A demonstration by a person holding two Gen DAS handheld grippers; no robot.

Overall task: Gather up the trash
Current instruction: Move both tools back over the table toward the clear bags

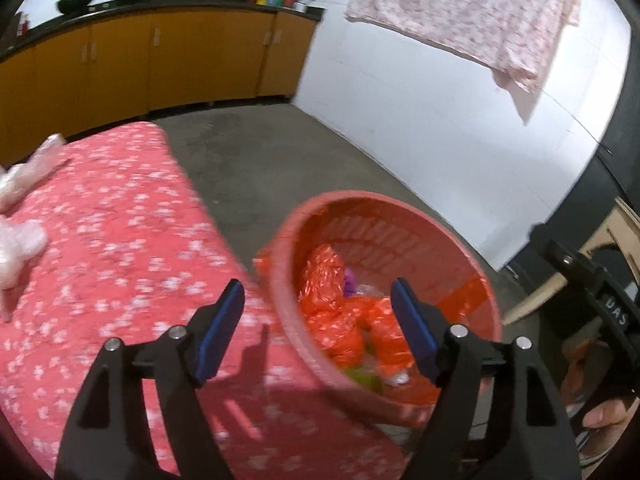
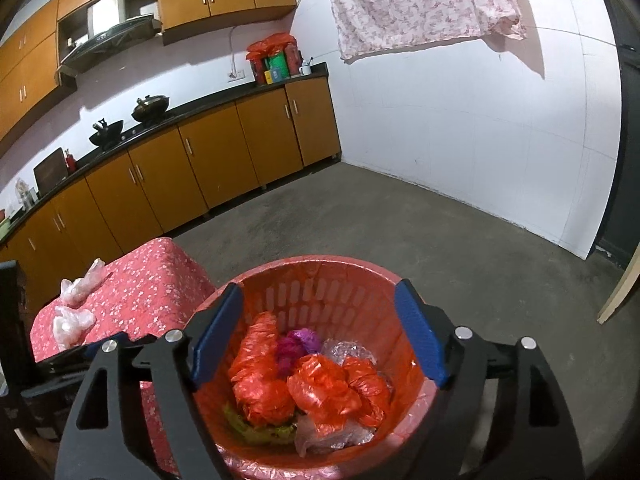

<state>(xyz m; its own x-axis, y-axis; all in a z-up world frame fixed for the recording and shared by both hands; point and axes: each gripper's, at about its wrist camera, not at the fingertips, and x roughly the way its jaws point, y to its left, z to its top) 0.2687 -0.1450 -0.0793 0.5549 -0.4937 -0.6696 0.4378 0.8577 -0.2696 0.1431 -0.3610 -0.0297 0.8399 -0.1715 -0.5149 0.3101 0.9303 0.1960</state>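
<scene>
A red plastic basket stands on the floor beside a table with a red flowered cloth. It holds crumpled orange bags, a purple scrap and clear plastic. My right gripper is open and empty right above the basket. My left gripper is open and empty over the table's corner, at the basket's rim. Two crumpled clear plastic bags lie on the cloth at the table's far left, also in the left wrist view.
Orange kitchen cabinets with a black counter run along the back wall. A flowered sheet hangs on the white wall. Grey concrete floor lies beyond the basket. The right gripper's body shows at the right edge.
</scene>
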